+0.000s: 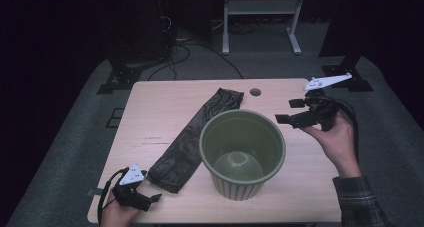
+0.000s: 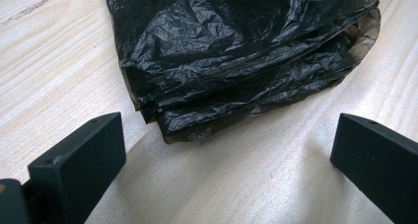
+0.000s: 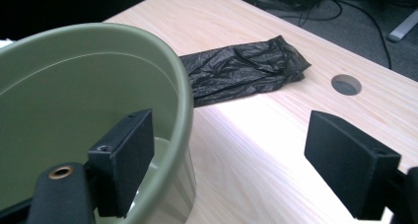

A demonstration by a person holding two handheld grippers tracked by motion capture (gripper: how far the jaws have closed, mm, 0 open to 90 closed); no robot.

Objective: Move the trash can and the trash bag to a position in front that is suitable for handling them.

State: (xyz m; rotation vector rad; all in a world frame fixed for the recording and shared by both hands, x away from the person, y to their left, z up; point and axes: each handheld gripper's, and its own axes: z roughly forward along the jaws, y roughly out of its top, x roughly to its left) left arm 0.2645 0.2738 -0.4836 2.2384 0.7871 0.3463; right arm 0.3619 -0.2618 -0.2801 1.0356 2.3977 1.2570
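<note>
Green ribbed bin (image 1: 242,154) stands upright, empty, mid-table; a folded black plastic bag (image 1: 192,139) lies flat, diagonal, touching its left side.

Olive-green bucket (image 1: 242,154), black plastic bag (image 1: 192,137)

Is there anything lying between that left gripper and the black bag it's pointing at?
Nothing visible. In the left gripper view, only bare table lies between the open left gripper and the near end of the folded black bag. The green bucket stands off to the side, beside the bag.
</note>
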